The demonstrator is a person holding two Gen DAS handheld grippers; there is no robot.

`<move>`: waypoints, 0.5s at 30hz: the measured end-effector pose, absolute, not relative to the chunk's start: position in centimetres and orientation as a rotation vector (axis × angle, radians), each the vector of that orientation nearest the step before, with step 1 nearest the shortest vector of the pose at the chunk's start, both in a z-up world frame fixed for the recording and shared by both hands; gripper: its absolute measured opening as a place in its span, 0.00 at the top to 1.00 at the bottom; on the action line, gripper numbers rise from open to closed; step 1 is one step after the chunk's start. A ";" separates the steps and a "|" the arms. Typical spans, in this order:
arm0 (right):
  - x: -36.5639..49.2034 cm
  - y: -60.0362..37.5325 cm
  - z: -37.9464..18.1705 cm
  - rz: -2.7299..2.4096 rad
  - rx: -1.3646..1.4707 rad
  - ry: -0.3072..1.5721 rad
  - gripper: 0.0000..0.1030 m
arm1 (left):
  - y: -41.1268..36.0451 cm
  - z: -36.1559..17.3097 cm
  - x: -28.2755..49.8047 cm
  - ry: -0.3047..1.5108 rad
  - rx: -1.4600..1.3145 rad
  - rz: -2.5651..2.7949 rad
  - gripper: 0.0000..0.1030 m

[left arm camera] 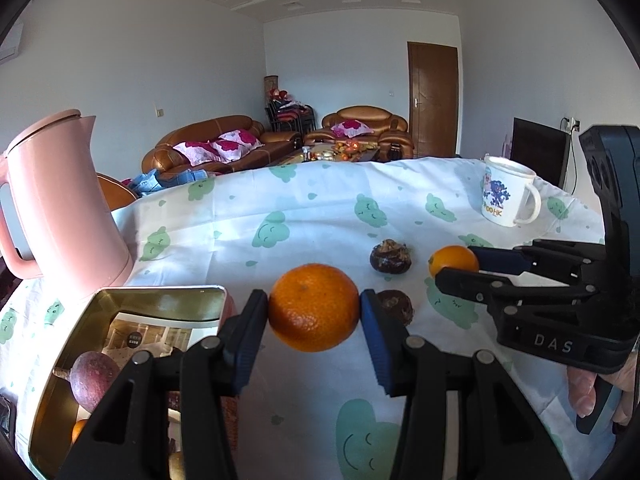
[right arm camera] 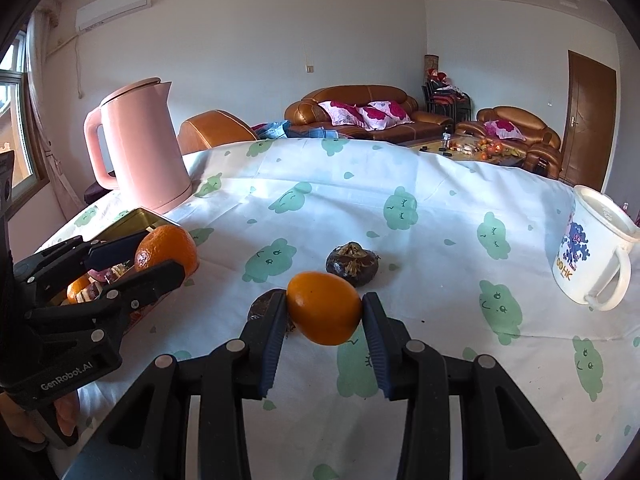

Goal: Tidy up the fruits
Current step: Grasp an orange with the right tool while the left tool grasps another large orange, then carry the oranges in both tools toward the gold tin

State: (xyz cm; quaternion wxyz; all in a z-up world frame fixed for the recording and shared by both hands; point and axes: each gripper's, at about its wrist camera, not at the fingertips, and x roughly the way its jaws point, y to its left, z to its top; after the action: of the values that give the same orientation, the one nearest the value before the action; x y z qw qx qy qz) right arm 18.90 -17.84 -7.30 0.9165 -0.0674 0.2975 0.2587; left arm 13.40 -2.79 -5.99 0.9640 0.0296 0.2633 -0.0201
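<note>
Black linkage arms fill the foreground of both wrist views. Left hand-held gripper (left arm camera: 314,308) is clamped on a large round orange mandarin (left arm camera: 314,307), blue pads touching both flanks, the fruit raised clear of the cloth-covered counter (left arm camera: 320,208). Right hand-held gripper (right arm camera: 325,308) is closed on a smaller smooth orange citrus fruit (right arm camera: 325,308), likewise pinched between both pads.

Open gold-coloured rectangular metal tin (left arm camera: 160,294) sits just left of the left gripper; inside it lie a round purple passion fruit (left arm camera: 94,380) and, partly hidden, what appears to be another orange fruit. Two dark brown wrinkled fruits remain on the counter: one (left arm camera: 390,258) farther back, one (left arm camera: 398,306) just behind the left gripper's right pad. Pink plastic kettle (left arm camera: 60,208) and white printed mug (left arm camera: 506,196) stand apart.

Judgement: both fruits are lifted and in transit. Next move calls for carrying each over the tin rim and releasing in turn, avoiding collision between grippers.
</note>
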 end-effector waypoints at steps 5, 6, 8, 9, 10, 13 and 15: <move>18.7 -18.0 -7.1 0.530 -0.135 0.593 0.61 | -2.8 -5.7 12.9 0.508 0.061 -0.034 0.52; 18.6 -18.1 -7.1 0.529 -0.134 0.588 0.61 | -2.8 -5.7 12.8 0.504 0.061 -0.033 0.52; 18.5 -18.1 -7.0 0.529 -0.133 0.578 0.61 | -2.9 -5.6 12.7 0.497 0.064 -0.033 0.52; 18.4 -18.1 -7.0 0.528 -0.133 0.573 0.61 | -2.9 -5.6 12.7 0.495 0.065 -0.031 0.52; 18.3 -18.2 -6.9 0.528 -0.133 0.568 0.61 | -2.9 -5.6 12.6 0.491 0.066 -0.030 0.52; 18.1 -18.3 -6.8 0.526 -0.132 0.551 0.61 | -2.8 -5.5 12.4 0.479 0.066 -0.027 0.52; 17.8 -18.4 -6.7 0.526 -0.130 0.538 0.61 | -2.8 -5.4 12.3 0.470 0.065 -0.025 0.52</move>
State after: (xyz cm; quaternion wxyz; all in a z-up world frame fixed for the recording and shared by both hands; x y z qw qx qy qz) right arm 17.83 -18.38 -6.65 0.9280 -0.0634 0.2624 0.2568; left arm 12.26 -2.79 -5.42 0.9719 0.0322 0.2329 -0.0126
